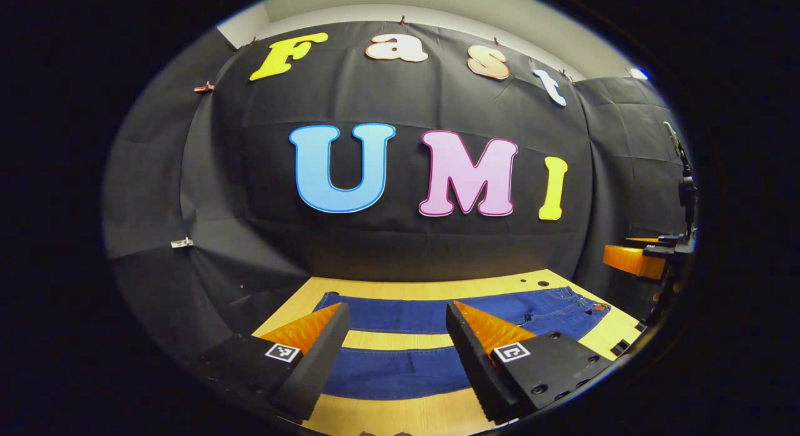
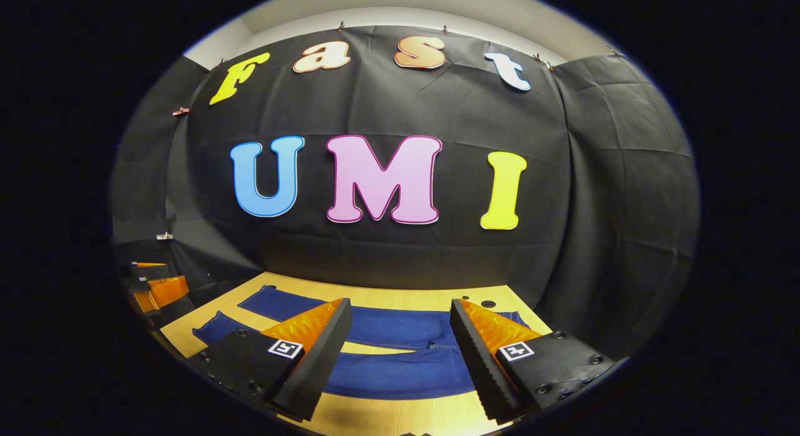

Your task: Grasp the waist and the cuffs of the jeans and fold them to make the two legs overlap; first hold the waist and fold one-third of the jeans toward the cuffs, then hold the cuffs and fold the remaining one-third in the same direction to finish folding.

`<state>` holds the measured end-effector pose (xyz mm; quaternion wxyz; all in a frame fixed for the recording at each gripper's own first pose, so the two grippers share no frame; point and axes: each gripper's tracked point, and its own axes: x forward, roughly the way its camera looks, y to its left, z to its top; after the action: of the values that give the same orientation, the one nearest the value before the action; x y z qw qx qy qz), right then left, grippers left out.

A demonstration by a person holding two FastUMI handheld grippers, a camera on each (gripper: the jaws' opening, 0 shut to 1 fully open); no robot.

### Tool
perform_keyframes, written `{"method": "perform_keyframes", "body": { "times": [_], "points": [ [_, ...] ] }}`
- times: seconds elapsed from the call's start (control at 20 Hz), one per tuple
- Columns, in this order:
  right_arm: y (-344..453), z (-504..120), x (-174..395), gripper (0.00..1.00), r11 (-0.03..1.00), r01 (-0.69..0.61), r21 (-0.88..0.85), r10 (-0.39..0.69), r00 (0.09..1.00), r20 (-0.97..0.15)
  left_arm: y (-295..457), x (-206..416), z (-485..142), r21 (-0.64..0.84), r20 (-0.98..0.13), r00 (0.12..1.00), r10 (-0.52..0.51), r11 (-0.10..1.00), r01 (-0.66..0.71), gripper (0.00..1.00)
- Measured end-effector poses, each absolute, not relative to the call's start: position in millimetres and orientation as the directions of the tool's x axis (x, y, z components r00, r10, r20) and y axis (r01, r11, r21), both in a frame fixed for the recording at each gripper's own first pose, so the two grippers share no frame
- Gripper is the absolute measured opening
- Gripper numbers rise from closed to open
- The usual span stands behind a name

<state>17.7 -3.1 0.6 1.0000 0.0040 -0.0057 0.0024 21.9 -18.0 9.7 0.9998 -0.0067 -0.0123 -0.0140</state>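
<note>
Left gripper (image 1: 395,327): seen nearest in the left gripper view, at 6 o'clock, fingers spread wide, nothing pinched between them. Black bodies with square markers, orange ribbed fingers (image 1: 307,327) angled up and forward. It is held above the table (image 1: 400,417), no contact with cloth seen.

Jeans (image 1: 400,367) are laid flat on the light wooden table, unfolded, blue, both legs stretched side by side with a strip of bare wood showing between them. In the left gripper view the waist (image 1: 578,302) is found toward 4 o'clock, with seams and a tan patch visible there; the legs are run toward 8 o'clock.

Right gripper (image 2: 397,327): seen at 6 o'clock in the right gripper view, fingers likewise spread apart, nothing held. It is positioned over the crotch area of the jeans (image 2: 400,370), where the two legs meet. The cuffs (image 2: 215,330) are seen toward 8 o'clock, lying flat on the table (image 2: 387,420).

The other gripper is picked up at the edge of each view: orange and black parts at 3 o'clock (image 1: 644,255) in the left gripper view, at 9 o'clock (image 2: 153,286) in the right gripper view. Both are well apart from the jeans' midline.
</note>
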Motion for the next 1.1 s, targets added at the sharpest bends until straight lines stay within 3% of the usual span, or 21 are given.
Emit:
{"method": "perform_keyframes", "body": {
  "times": [0.2,0.45,0.7,1.1],
  "points": [
    [-7.0,-1.4,15.2,0.97,1.000,0.007,0.004,-0.007,1.000,0.008,-10.7,24.2,3.7,-0.040,0.004,1.000,-0.020,0.999,0.020,0.97],
    [-9.8,-3.4,14.4,0.97,1.000,0.016,0.007,-0.016,1.000,-0.001,0.6,31.7,-0.5,0.034,0.002,1.000,-0.026,0.999,0.025,0.96],
    [-16.1,-5.5,13.0,0.96,1.000,0.029,-0.005,-0.029,1.000,-0.008,53.4,50.8,-18.4,0.311,-0.015,0.999,0.043,0.950,-0.037,0.98],
    [-50.7,-19.1,9.1,0.96,0.995,0.091,-0.048,-0.093,0.995,-0.035,157.1,71.7,-111.1,0.685,-0.256,0.966,0.028,0.710,0.161,0.98]
  ]
}}
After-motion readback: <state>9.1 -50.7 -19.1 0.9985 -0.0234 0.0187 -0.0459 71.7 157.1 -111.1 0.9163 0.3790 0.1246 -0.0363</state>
